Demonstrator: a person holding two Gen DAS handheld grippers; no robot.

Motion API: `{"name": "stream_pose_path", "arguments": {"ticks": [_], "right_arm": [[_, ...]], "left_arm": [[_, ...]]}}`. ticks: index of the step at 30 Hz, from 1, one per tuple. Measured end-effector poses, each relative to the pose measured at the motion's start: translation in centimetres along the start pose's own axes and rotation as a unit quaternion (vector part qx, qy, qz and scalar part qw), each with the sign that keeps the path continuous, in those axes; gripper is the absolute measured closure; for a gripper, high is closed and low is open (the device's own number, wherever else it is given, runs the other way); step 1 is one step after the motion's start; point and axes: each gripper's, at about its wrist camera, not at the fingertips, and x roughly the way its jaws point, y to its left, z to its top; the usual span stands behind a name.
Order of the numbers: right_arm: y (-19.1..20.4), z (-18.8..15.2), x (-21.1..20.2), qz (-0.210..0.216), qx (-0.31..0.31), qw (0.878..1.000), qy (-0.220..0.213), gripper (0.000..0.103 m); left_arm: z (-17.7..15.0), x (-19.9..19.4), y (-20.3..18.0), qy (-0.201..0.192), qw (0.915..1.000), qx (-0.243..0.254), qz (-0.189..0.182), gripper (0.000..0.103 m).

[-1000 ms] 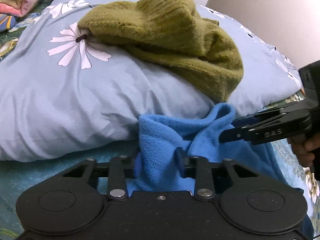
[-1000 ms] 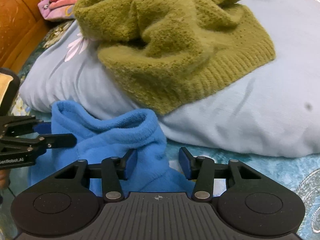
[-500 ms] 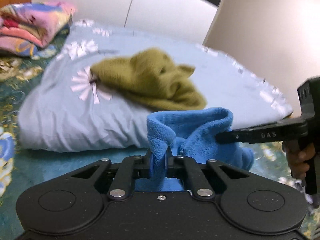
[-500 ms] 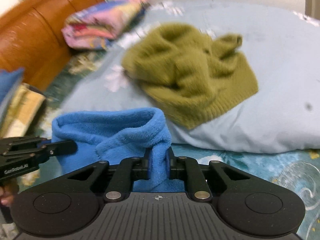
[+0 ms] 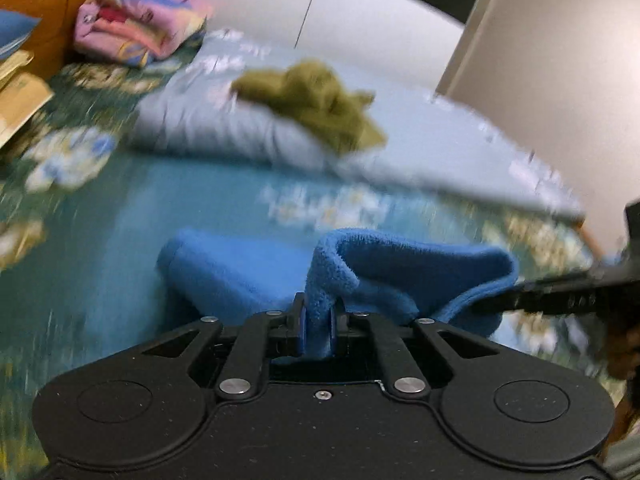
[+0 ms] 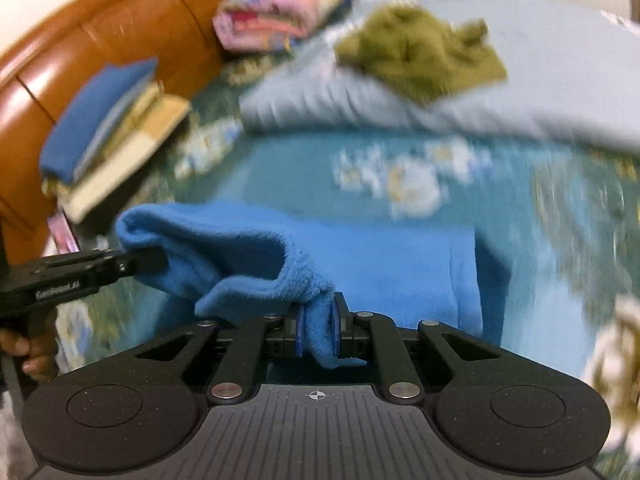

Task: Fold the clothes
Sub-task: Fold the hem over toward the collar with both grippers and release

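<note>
Lettering on the gripper bodies

On the left gripper [image 6: 144, 258], seen from the right wrist, pale print along the black body looks like "GenRobot.AI", though it's soft. The right gripper [image 5: 486, 306] carries pale letters too, blurred past reading in the left wrist view.

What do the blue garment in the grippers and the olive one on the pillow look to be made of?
Blue garment: seemingly fleece, matte, with a short fuzzy nap that shows along its rolled edge; both grippers pinch it. Olive garment: probably a knit, woolly and matte; motion blur hides any stitch pattern, so only its soft, lumpy bulk on the pale pillow suggests it.
</note>
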Motion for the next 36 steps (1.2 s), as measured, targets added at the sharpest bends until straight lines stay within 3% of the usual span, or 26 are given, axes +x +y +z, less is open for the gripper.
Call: {"name": "stream_pose_path", "arguments": {"ticks": [5,14,18,22,25,27,28,30,32,36], "right_arm": [[-0.6,-5.1,2.4,-0.017,0.017,0.999,0.039,0.093],[-0.7,-9.5,2.5,-0.013,0.025,0.998,0.056,0.095],[-1.2,-10.1,1.9,-0.008,0.041,0.997,0.065,0.094],[-2.1,-9.8,-0.5,-0.003,0.072,0.996,0.043,0.091],[-3.8,-9.3,-1.7,-0.003,0.127,0.992,0.022,0.08],[-5.0,-9.1,-1.8,0.011,0.18,0.983,0.012,0.073],[-5.7,-9.1,-1.5,0.023,0.217,0.976,0.006,0.064],[-6.7,-9.0,-0.4,0.038,0.27,0.962,-0.003,0.061],[-7.2,-8.9,0.9,0.041,0.298,0.954,-0.006,0.059],[-7.2,-8.9,3.1,0.052,0.315,0.948,0.007,0.059]], "left_arm": [[-5.7,0.8,-0.9,0.037,0.9983,0.001,0.045,0.093],[-8.5,0.2,-1.3,0.022,0.9963,-0.035,0.075,0.093],[-8.9,-0.8,-1.2,0.03,0.9945,-0.058,0.082,0.083],[-9.3,-3.5,-0.2,0.029,0.9882,-0.124,0.085,0.07],[-9.4,-5.7,1.2,0.004,0.9753,-0.207,0.076,0.058],[-9.4,-6.0,2.7,-0.01,0.9579,-0.282,0.052,0.054],[-9.5,-5.4,3.5,-0.009,0.9484,-0.314,0.043,0.05],[-9.6,-4.3,5.0,-0.005,0.9267,-0.375,0.025,0.05],[-9.6,-2.8,5.7,0.007,0.9103,-0.414,0.004,0.049],[-9.1,-0.9,5.8,0.012,0.9005,-0.434,-0.029,0.044]]}}
